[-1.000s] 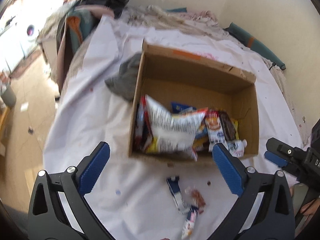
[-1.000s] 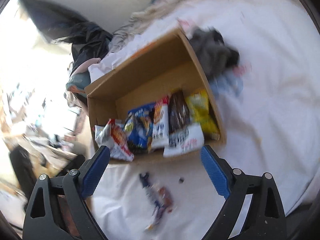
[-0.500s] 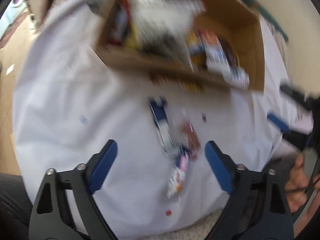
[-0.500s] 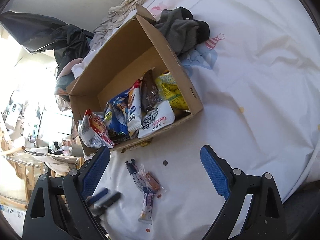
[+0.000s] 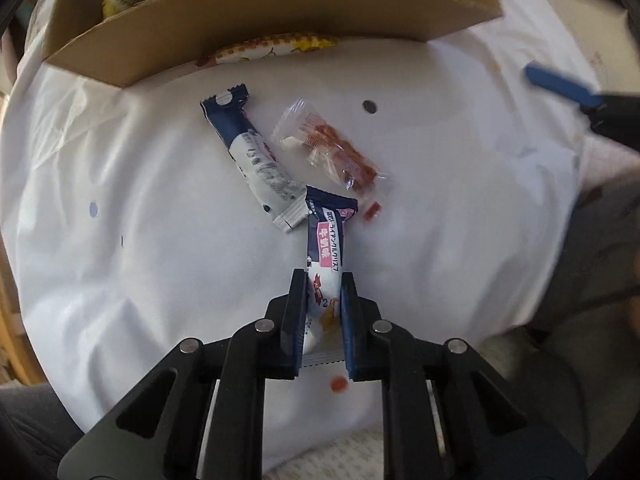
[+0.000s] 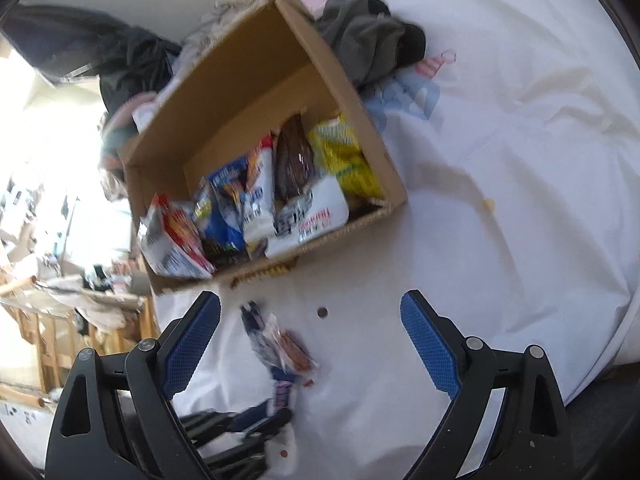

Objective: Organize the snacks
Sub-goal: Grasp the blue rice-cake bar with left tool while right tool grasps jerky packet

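Note:
My left gripper (image 5: 323,280) is shut on the near end of a blue and white snack bar (image 5: 327,248) lying on the white sheet. A second blue and white bar (image 5: 256,158) and a clear packet of red snacks (image 5: 334,150) lie just beyond it. The cardboard box (image 5: 256,20) of snacks stands behind them. My right gripper (image 6: 310,334) is open and empty, hovering above the sheet in front of the box (image 6: 352,92). In the right wrist view the left gripper (image 6: 256,420) shows at the bottom with the bar (image 6: 283,390).
A yellow and red packet (image 5: 272,48) lies under the box's front edge. Grey clothing (image 6: 368,44) lies right of the box. The sheet's edge (image 6: 608,344) drops off at the right. A dark bag (image 6: 120,60) and clutter sit at the left.
My left gripper dropped from above the box to the loose snacks and closed on the nearest bar. My right gripper stayed open and shifted slightly.

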Demonstrator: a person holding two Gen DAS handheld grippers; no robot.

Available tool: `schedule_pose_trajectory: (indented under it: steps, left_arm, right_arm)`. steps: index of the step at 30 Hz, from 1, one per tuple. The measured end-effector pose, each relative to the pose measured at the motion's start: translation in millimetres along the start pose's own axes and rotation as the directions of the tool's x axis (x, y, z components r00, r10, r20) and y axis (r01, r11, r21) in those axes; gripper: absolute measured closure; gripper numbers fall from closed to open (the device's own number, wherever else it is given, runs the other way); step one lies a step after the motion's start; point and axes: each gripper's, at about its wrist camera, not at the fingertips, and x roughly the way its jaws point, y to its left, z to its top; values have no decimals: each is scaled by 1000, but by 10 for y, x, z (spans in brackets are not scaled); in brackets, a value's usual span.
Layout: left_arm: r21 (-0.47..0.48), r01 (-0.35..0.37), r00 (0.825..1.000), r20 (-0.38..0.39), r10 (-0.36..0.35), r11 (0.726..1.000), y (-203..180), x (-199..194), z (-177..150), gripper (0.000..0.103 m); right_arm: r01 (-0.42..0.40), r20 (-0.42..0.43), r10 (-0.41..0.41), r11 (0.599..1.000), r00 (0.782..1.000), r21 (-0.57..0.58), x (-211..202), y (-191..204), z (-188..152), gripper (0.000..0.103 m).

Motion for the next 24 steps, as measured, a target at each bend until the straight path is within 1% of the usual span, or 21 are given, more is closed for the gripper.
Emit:
schedule_pose_trajectory:
  steps: [1,3,5,8,9,10,11,12,13,14,15,16,17,18,19,21,22,24]
  left_arm:
    - [-1,4,1000,14,-4,1000,19,-99,-24,90]
    - [-15,7,999,47,-6,1000,91,-263,-59,90]
    - [-60,-5,997,80,9,998,221,-392,-106,90]
    - [-156,-19,992,118,38,988,420,-508,-153,90]
    - [-185,-27,990,132,52,982,485,-536,-142,90]
    - [-204,-33,987,144,64,978,544,-559,-115,90]
    - [-214,-36,986,152,70,976,586,-579,-121,90]
    - [-230,-37,983,165,76,973,618,-612,-125,90]
    - [-240,-35,982,173,78,970,641,-637,-133,90]
    - [-247,-33,981,178,79,968,664,-671,-116,90]
    - [-254,-32,980,183,80,967,682,-686,-118,90]
    - [-261,-29,979,187,80,965,698,-699,-124,90]
    - [-266,-24,979,187,76,964,794,-704,-74,90]
    - [-274,-17,980,188,71,961,821,-710,-71,90]
    - [-280,-12,980,189,68,960,827,-690,-46,90]
    - [-288,-5,979,195,63,958,819,-686,-12,90]
    - [-291,-3,977,202,64,957,817,-684,-4,90]
    - [-292,-5,974,217,72,957,800,-664,26,90]
  right_arm:
    - [15,-36,-16,1000,999,-18,77,24,-21,9]
    - [48,-80,-53,997,995,-59,188,80,-53,9]
    - [74,-130,-89,990,987,-120,343,171,-105,11]
    - [98,-191,-142,970,971,-224,592,357,-197,24]
    - [114,-205,-175,954,963,-277,697,442,-244,28]
    - [124,-212,-195,943,958,-308,758,494,-275,29]
    - [135,-225,-226,924,948,-359,860,575,-328,34]
    - [139,-235,-246,908,940,-394,931,627,-371,41]
    - [147,-246,-278,883,929,-445,1030,696,-429,45]
    - [160,-248,-307,864,919,-478,1091,726,-471,52]
    - [174,-242,-332,845,912,-506,1127,751,-505,57]
    - [174,-237,-340,833,910,-525,1143,753,-517,61]
    - [156,-248,-329,832,911,-532,1142,757,-531,82]
    - [124,-270,-302,842,914,-525,1117,756,-530,83]
    - [111,-260,-278,851,925,-514,1057,754,-513,83]
    - [97,-245,-245,864,938,-494,938,723,-477,83]
    - [78,-247,-214,882,945,-465,864,682,-446,83]
    - [55,-240,-172,902,955,-428,743,607,-418,83]
